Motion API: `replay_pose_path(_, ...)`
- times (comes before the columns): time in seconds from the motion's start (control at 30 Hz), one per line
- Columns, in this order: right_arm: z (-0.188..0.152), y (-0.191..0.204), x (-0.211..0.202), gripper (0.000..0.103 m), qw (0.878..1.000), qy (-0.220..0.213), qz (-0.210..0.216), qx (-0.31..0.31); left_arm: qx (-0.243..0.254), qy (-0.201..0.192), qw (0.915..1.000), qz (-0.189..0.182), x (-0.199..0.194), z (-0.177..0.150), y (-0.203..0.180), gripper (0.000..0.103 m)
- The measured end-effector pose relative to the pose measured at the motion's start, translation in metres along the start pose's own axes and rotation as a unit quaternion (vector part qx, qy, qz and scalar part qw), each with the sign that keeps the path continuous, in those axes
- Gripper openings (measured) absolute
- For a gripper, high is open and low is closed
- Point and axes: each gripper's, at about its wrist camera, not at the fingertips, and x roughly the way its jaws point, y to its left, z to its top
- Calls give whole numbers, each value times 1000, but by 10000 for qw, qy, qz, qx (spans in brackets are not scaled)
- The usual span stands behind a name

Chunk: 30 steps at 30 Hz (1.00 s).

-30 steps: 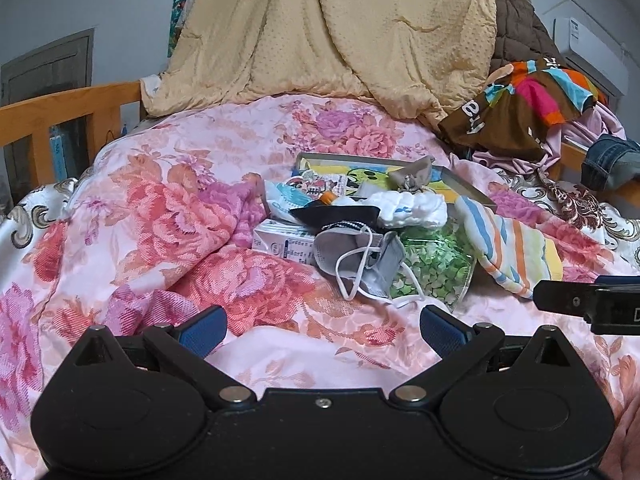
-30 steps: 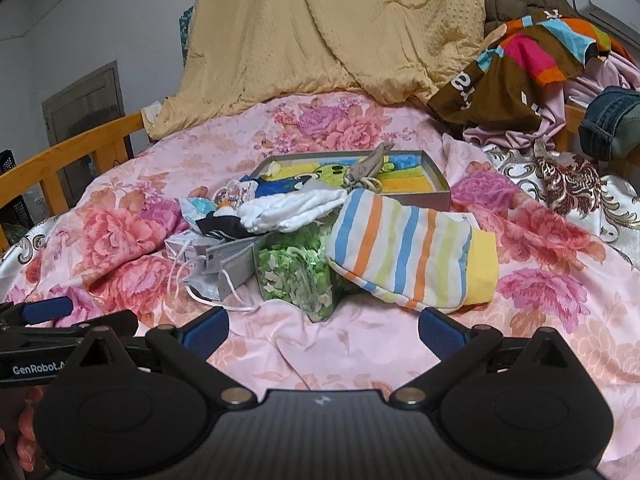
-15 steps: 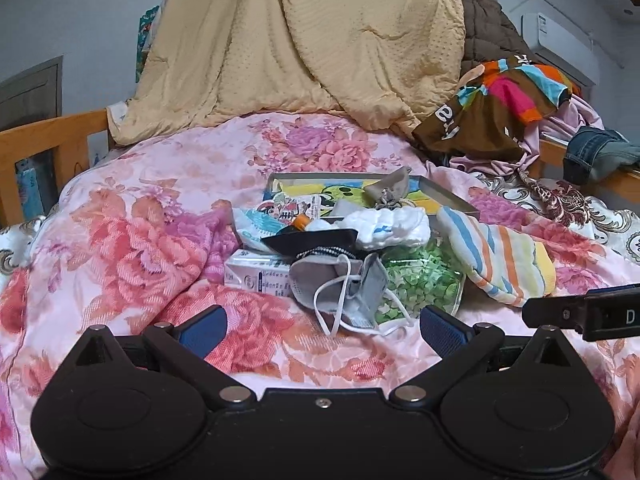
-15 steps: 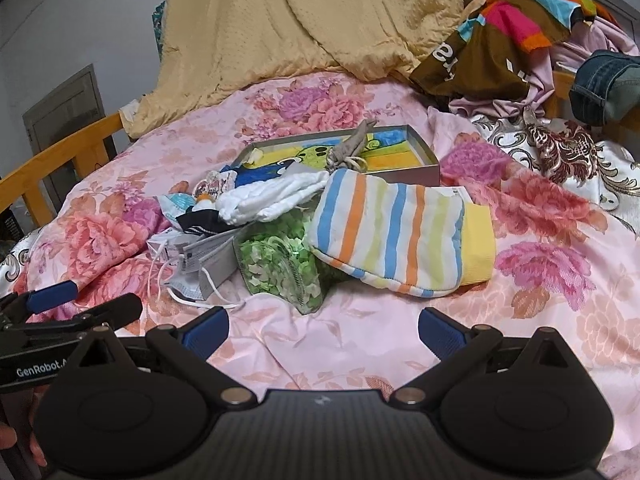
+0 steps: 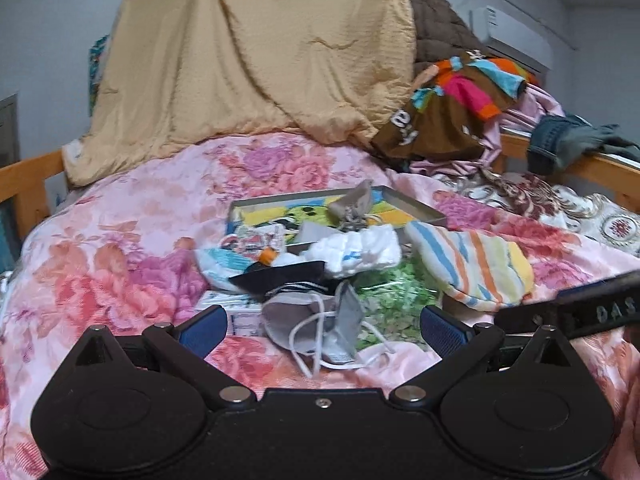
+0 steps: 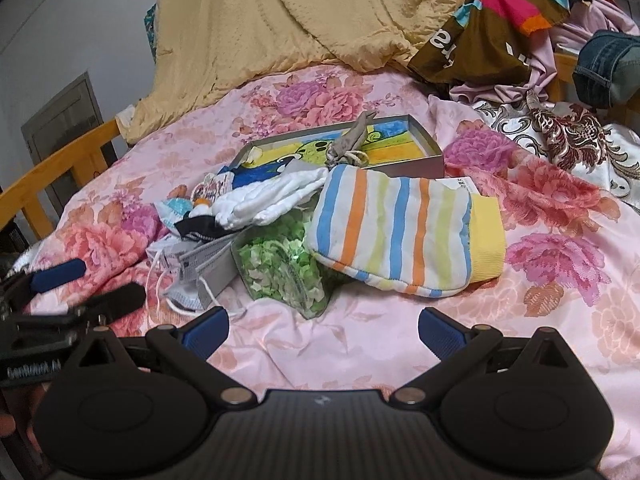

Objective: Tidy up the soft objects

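A heap of soft things is seen on the pink flowered bedspread [image 6: 560, 320]. The left gripper [image 5: 322, 326] and the right gripper [image 6: 322, 330] are both held spread wide and empty, near the heap. The striped mitt [image 6: 400, 232] lies at the right, partly over the green bag [image 6: 288, 268]. The grey mask [image 5: 316, 316] is half buried under a white cloth [image 5: 356, 250]. The tray [image 6: 424, 162] behind is partly covered; smaller pieces cannot be made out.

Our right gripper [image 6: 322, 330] hung spread wide over the floral quilt [image 6: 560, 320]; ahead, the striped mitt [image 6: 400, 232] overlapped the green bag [image 6: 280, 268], near 1 shallow tray [image 6: 428, 164]
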Motion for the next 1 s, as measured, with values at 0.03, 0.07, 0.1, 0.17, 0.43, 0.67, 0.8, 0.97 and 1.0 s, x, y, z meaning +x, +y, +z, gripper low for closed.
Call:
replay_pose_path(0.03,2,-2,2,103,10000,1,26,38,8,23,10000,-58,1,0,-1,102)
replay_pose_path(0.07,4,-3,4,103,10000,2,46,63,12,52,9999,-129,3,0,-1,102)
replay_pose_path(0.1,7,-4,7,103,10000,1,60,77,12,83,9998,-197,5,0,-1,102)
replay_pose_path(0.17,11,-6,11,103,9999,-23,82,83,38,143,9993,-336,10,1,-2,102)
replay_pose_path(0.43,31,-22,32,103,9995,-118,272,138,308,218,9960,-815,38,17,-13,102)
replay_pose_path(0.67,52,-42,54,103,9970,-177,658,373,444,580,9919,-1036,72,30,-15,102)
replay_pose_path(0.8,59,-57,66,103,9939,-120,818,731,315,759,9898,-1162,85,34,-7,101)
replay_pose_path(0.97,62,-61,79,103,9938,-21,866,700,285,998,9872,-1208,95,35,-1,95)
replay_pose_path(1.0,62,-60,81,103,9942,-14,853,650,274,1022,9877,-1151,96,35,0,92)
